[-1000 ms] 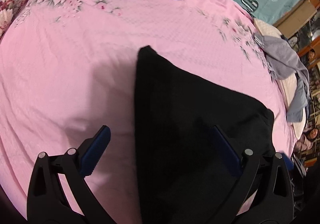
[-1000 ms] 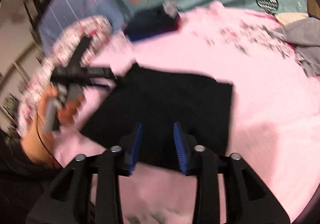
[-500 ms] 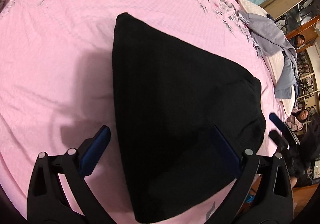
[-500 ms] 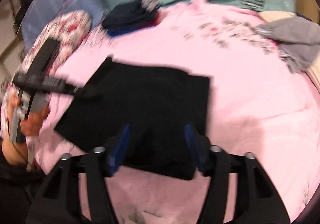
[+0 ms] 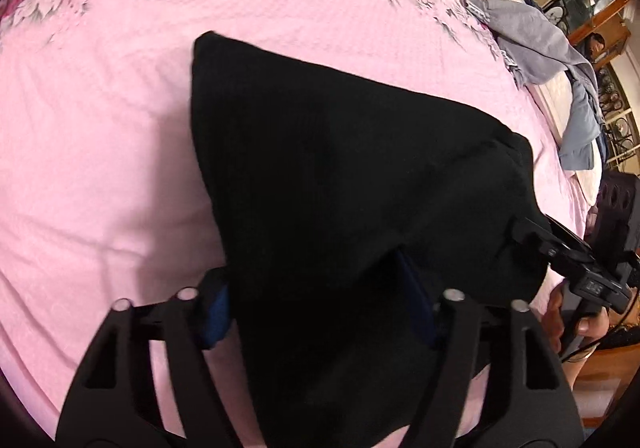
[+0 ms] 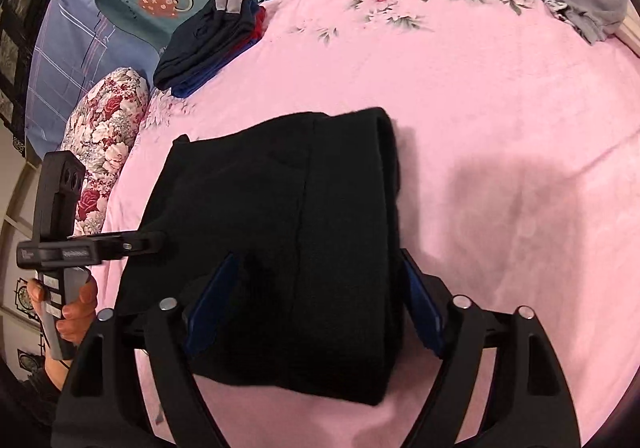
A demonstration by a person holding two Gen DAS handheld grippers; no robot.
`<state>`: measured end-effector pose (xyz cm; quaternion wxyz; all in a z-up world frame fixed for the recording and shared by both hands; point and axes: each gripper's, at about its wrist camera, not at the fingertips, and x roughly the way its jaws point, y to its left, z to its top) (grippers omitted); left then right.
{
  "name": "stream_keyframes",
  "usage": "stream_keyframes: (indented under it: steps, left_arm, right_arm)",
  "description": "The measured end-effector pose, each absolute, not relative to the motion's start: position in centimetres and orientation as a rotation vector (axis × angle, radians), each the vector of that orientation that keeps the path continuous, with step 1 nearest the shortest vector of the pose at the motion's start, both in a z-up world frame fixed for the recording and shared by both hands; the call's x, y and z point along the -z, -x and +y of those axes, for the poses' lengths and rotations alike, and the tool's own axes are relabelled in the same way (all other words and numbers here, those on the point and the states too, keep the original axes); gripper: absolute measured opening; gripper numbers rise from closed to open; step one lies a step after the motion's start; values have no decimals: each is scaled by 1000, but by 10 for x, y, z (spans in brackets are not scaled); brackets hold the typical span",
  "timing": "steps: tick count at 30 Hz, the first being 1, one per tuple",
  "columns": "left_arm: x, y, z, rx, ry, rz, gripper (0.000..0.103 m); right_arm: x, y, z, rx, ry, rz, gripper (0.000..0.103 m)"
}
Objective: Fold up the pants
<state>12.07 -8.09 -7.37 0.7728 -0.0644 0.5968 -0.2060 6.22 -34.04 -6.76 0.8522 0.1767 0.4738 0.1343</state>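
Straddling folded black pants [image 6: 288, 248] edges, both grippers (bedspread [image 6: 500, 108] around).

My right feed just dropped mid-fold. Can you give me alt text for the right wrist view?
Folded black pants lie on a pink floral bedspread, with the right claw opening over their near edge, blue pads on either side. At left, a hand holds the left claw at the pants' side edge. A stack of folded dark clothes sits farther back.
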Motion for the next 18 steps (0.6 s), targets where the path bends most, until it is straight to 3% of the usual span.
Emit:
stream_keyframes:
  steps: [3, 4, 5, 7, 10, 18]
  left_arm:
    - [72, -126, -79, 466, 169, 1297, 48]
    - [71, -126, -77, 470, 183, 1294, 40]
    - [68, -127, -76, 474, 190, 1286, 37]
    - [64, -124, -76, 475, 189, 1268, 31]
    - [54, -118, -79, 470, 177, 1237, 27]
    - [-12, -124, -52, 432, 189, 1043, 25]
  right_arm:
    - [69, -73, -333, -264, -352, 1002, 84]
    - [69, -77, -330, -262, -343, 1003, 75]
    - [70, -79, -329, -260, -332, 1005, 60]
    - [72, -80, -331, -253, -341, 1010, 49]
    - [66, -73, -332, -290, -365, 977, 38]
    - [-2, -75, -307, -390, -307, 820, 30]
